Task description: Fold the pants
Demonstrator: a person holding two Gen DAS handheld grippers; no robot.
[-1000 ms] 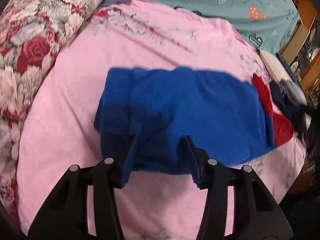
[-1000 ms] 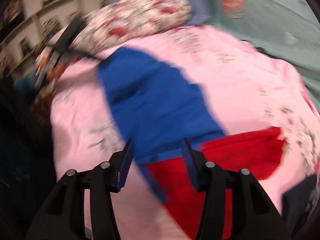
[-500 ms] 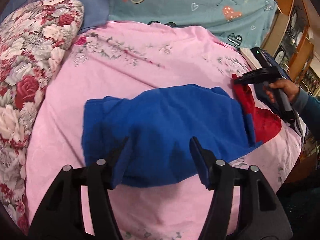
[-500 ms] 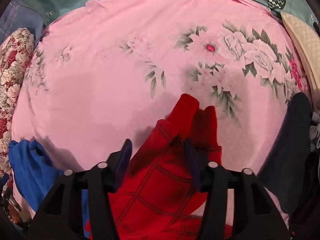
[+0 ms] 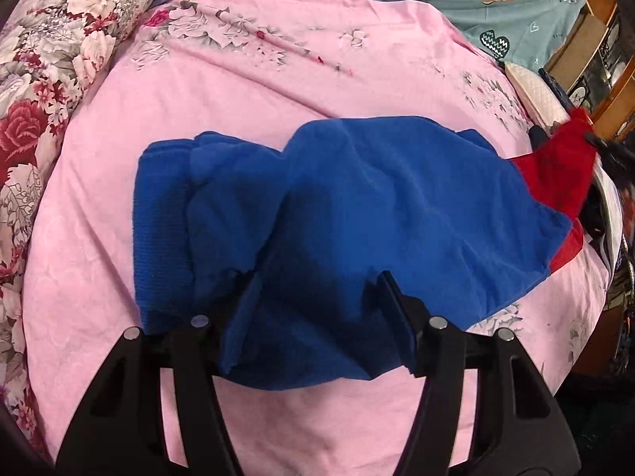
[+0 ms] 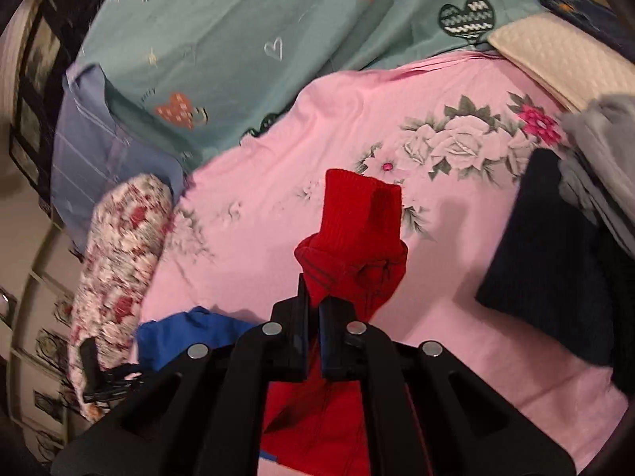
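The pants are blue [image 5: 397, 206] with red lower legs [image 5: 555, 174] and lie across a pink floral bedsheet [image 5: 246, 79]. My left gripper [image 5: 317, 297] is open, its jaws wide apart over the near edge of the blue waist part. My right gripper [image 6: 313, 309] is shut on the red cuff end [image 6: 357, 230] and holds it lifted above the sheet. The red end also shows raised at the far right of the left wrist view. A bit of the blue part [image 6: 190, 329] shows in the right wrist view.
A floral pillow [image 5: 51, 59] lies at the left. A teal patterned cover [image 6: 238, 39] lies at the back. A dark garment [image 6: 555, 258], grey clothes [image 6: 603, 150] and a cream quilted item [image 6: 555, 59] sit at the right. Wooden shelves [image 5: 595, 59] stand beyond the bed.
My right gripper has closed on the red cuff end and lifted it off the sheet. My left gripper has moved in closer over the blue part, still open.
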